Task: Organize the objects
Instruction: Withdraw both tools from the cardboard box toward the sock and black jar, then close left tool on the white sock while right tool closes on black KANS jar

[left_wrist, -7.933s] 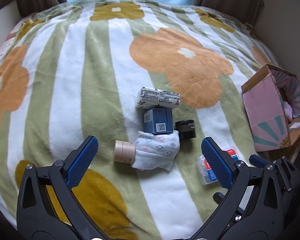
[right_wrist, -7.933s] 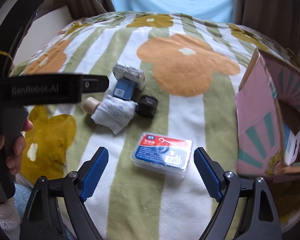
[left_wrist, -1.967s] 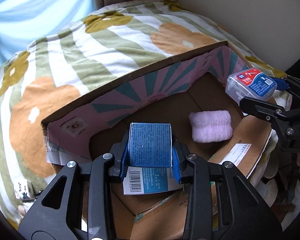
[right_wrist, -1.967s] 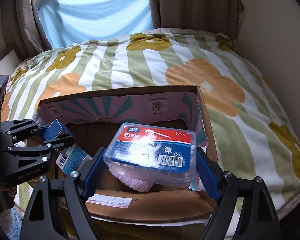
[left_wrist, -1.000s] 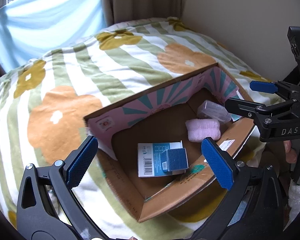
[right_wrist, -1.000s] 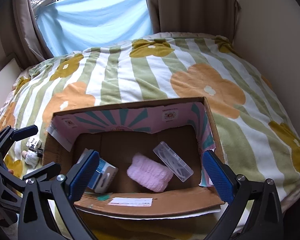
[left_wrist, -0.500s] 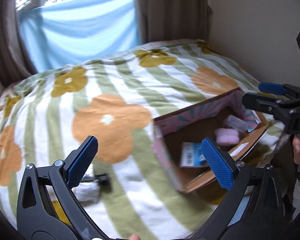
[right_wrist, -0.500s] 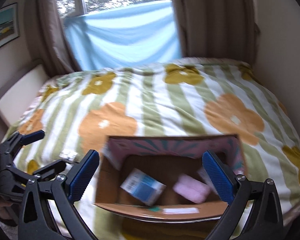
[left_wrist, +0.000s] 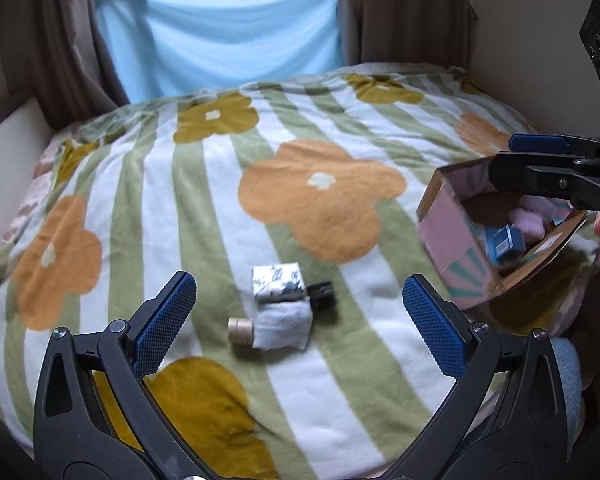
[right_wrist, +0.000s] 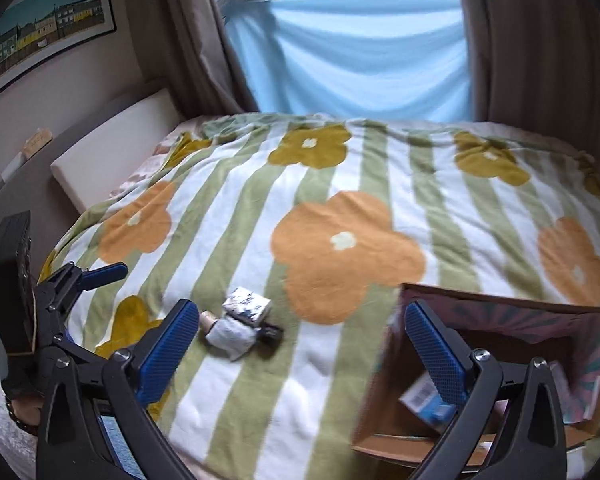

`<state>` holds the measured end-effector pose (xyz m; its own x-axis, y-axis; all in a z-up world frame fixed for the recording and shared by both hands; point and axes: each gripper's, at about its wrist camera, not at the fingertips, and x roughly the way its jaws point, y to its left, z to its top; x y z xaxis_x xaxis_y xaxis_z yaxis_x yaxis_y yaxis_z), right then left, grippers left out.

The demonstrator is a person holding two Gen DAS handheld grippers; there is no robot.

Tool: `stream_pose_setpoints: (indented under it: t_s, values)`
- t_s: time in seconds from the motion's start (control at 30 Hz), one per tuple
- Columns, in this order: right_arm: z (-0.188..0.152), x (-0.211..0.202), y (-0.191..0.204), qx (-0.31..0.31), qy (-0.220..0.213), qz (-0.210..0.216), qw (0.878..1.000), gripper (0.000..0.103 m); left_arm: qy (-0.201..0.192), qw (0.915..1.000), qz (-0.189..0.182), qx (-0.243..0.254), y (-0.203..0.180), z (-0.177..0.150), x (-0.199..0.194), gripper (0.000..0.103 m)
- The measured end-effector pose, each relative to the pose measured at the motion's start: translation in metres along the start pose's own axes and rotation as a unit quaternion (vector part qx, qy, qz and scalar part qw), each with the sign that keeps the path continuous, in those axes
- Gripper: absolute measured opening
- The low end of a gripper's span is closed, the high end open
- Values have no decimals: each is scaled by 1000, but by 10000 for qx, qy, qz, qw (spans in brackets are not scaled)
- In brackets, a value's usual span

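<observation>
With both your left tongs (left_wrist: 296,322) and right tongs (right_wrist: 300,350) released and empty, lower squarely over the cluster on the bed (left_wrist: 220,208), clench the white packet (left_wrist: 277,282), then carry it to the box (left_wrist: 456,240) at right.

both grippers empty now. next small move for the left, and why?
Probably advance the open left gripper toward the white patterned packet: it still lies on the blanket with the other leftovers, outside the cardboard box.
</observation>
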<state>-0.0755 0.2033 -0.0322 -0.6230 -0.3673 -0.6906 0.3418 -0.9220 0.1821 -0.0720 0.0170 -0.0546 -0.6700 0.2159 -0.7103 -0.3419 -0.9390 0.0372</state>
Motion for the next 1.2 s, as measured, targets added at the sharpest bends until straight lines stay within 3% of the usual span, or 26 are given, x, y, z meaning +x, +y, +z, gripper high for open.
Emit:
stream_pose_setpoints:
  t_s: [0.13, 0.27, 0.37, 0.67, 1.0, 1.2]
  values:
    - [-15, 50, 18, 174, 467, 158, 9986, 103, 208, 9997, -143, -50, 13, -18, 26, 103]
    - [-27, 94, 25, 237, 833, -12, 9962, 102, 361, 9988, -322, 106, 16, -31, 55, 103]
    - [-34, 121, 24, 210, 1044, -155, 9942, 97, 511, 9976, -408, 221, 17, -39, 77, 103]
    - [-59, 185, 6, 498, 1647, -13, 9851, 73, 997, 9926, -662, 228, 28, -56, 140, 96]
    - [-64, 217, 3, 699, 1775, 131, 9815, 60, 1204, 9901, -678, 228, 37, -68, 168, 95]
    - [-66, 225, 0, 835, 1775, 177, 9804, 55, 1278, 9884, -744, 334, 33, -69, 178, 78]
